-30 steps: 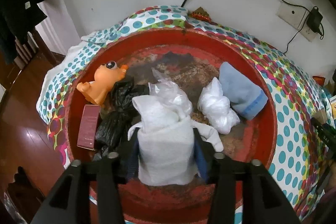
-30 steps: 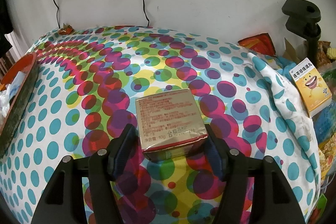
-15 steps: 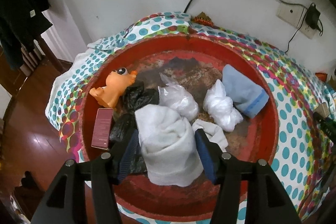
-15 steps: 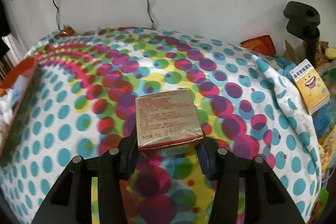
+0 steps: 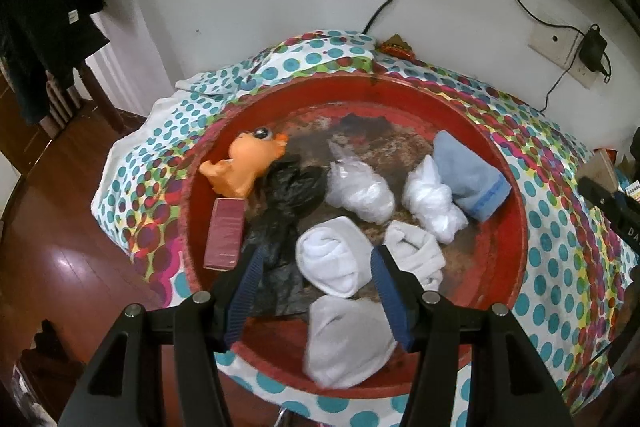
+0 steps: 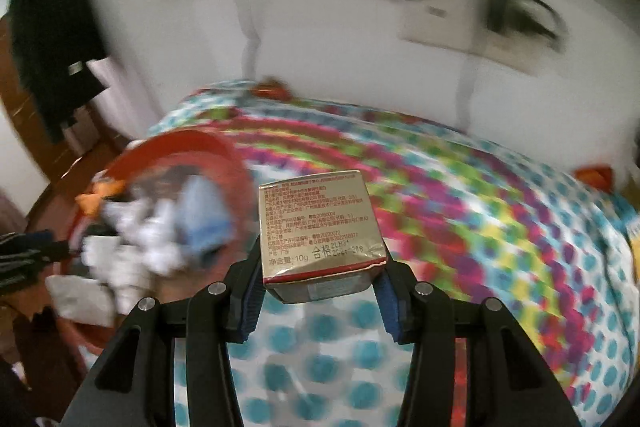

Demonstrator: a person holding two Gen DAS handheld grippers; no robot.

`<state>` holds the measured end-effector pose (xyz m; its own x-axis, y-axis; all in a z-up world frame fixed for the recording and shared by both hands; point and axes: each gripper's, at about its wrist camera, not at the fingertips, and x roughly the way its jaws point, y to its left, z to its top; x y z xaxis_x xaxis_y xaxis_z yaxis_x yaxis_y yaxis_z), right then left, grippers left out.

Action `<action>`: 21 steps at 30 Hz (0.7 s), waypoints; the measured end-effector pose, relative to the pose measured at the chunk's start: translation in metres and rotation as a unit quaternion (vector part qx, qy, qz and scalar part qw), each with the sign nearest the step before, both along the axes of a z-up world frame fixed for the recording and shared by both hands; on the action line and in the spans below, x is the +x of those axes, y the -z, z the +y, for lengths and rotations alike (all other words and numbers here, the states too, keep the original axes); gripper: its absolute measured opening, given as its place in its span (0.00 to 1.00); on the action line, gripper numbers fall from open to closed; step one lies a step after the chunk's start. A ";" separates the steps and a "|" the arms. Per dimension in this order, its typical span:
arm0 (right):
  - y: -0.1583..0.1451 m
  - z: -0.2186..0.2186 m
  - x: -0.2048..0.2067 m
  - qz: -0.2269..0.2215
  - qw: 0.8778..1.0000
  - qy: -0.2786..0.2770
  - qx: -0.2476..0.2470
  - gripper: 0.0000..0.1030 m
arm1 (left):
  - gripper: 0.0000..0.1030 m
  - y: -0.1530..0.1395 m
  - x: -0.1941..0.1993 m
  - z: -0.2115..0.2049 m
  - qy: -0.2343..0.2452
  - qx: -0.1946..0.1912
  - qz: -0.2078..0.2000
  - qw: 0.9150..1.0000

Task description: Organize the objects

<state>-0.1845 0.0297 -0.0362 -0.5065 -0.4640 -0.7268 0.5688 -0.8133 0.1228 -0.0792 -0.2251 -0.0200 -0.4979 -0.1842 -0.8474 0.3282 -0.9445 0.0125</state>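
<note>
Cardboard is giving the gold box stiff, flat sides, so it is likely handling as light and rigid, though hard squeezing could dent its walls. The right tool is pinching it by its two opposite side faces near the lower edge, which is looking like a sound place to hold, and is carrying it in the air above the dotted bedspread, with the red basin lying off to the left. The left tool is hanging over that basin with its jaws spread wide and gripping nothing; a rolled white sock is lying loose between them. The basin is already crowding up: an orange toy, a maroon box, black bags, two white bags, a blue cloth and more white socks. Free floor is showing mostly toward the far wall of the basin, and the left tool is standing over the near side.
</note>
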 end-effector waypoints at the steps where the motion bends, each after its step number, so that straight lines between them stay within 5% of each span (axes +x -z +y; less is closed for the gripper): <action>1: -0.003 -0.013 0.005 0.000 1.000 -0.013 -0.002 0.45 | 0.56 -0.001 0.002 -0.003 -0.003 -0.001 0.000 1.000; 13: 0.004 -0.150 0.035 -0.023 0.993 -0.110 0.037 0.45 | 0.56 -0.008 0.021 -0.026 -0.042 -0.030 0.011 0.999; 21: 0.026 -0.183 0.030 -0.035 0.993 -0.097 0.061 0.45 | 0.56 -0.005 0.023 -0.041 -0.059 0.009 0.007 0.998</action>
<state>-0.1549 -0.1530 -0.0620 -0.3614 -0.4537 -0.8145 0.7102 -0.7000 0.0748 -0.0561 -0.2659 -0.0154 -0.4852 -0.2263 -0.8446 0.4371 -0.8994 -0.0101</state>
